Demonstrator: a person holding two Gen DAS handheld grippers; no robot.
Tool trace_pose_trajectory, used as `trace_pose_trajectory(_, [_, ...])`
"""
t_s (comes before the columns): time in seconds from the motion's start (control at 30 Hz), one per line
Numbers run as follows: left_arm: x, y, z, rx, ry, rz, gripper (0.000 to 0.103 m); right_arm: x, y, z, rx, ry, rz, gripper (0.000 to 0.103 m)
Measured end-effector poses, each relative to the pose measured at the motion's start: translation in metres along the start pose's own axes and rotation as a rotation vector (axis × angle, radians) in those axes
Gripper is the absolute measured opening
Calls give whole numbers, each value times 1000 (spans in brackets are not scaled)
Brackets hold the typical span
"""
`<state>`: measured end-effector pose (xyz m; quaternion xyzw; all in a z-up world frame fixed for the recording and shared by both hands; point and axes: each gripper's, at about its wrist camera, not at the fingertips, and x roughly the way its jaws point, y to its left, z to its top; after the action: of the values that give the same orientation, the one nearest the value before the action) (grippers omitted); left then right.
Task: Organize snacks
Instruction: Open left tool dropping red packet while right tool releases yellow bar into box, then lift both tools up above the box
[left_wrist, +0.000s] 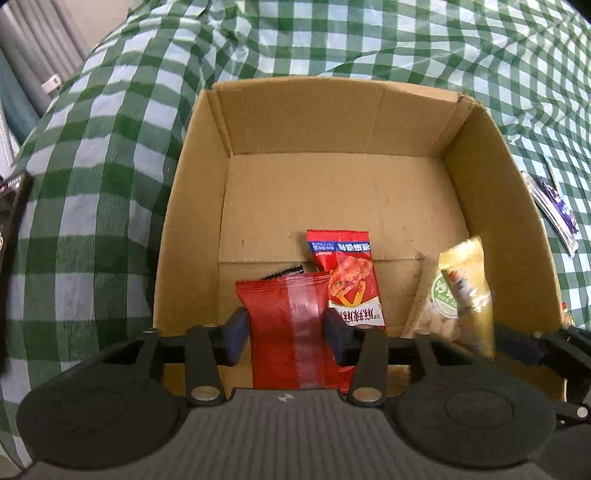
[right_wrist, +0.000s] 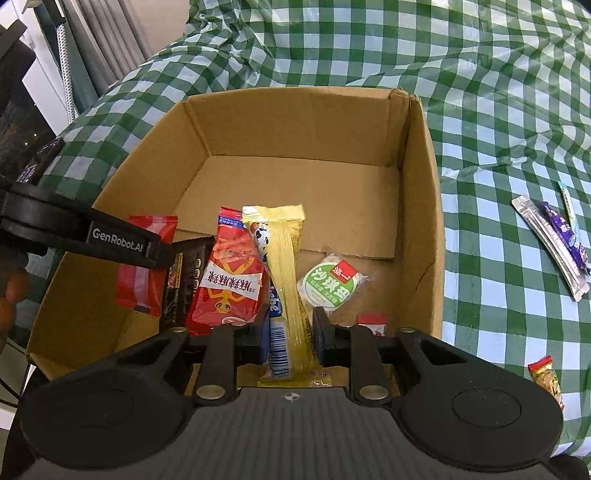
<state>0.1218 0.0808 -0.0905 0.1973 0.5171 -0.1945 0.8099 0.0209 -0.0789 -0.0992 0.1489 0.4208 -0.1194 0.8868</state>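
My left gripper (left_wrist: 286, 328) is shut on a plain red snack packet (left_wrist: 291, 325) and holds it over the near end of the open cardboard box (left_wrist: 332, 122). The same packet shows in the right wrist view (right_wrist: 142, 266), with the left gripper's finger across it. My right gripper (right_wrist: 290, 332) is shut on a long yellow snack packet (right_wrist: 288, 266), also over the box (right_wrist: 295, 122). In the box lie a red printed packet (right_wrist: 231, 280), a dark packet (right_wrist: 186, 280), a clear bag with a green label (right_wrist: 330, 284) and a small red packet (right_wrist: 373, 321).
The box stands on a green-and-white checked cloth (right_wrist: 498, 110). Purple and silver stick packets (right_wrist: 557, 240) lie on the cloth right of the box, and an orange-red packet (right_wrist: 546, 380) lies nearer. Curtains (right_wrist: 96, 44) hang at the far left.
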Motion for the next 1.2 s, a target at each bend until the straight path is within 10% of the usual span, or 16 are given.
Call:
trace_pose_trajectory(0.03, [-2,-1,0,6,-5,12,102,-1,0,1,-1,0,1,43])
trace_pose_trajectory(0.17, [-19,4,-7,-2,-26,47,103,-13,5,2,-8,-20,8,93])
trace_pose_trajectory(0.5, [-67,26,-66,-73,15,51,103,-60,12,-16,111,48,45,97])
trace_pose_trajectory(1.2, [-160,-11,-160,-37,-108,67,103,-182,33,-86,81,-165,-7,99])
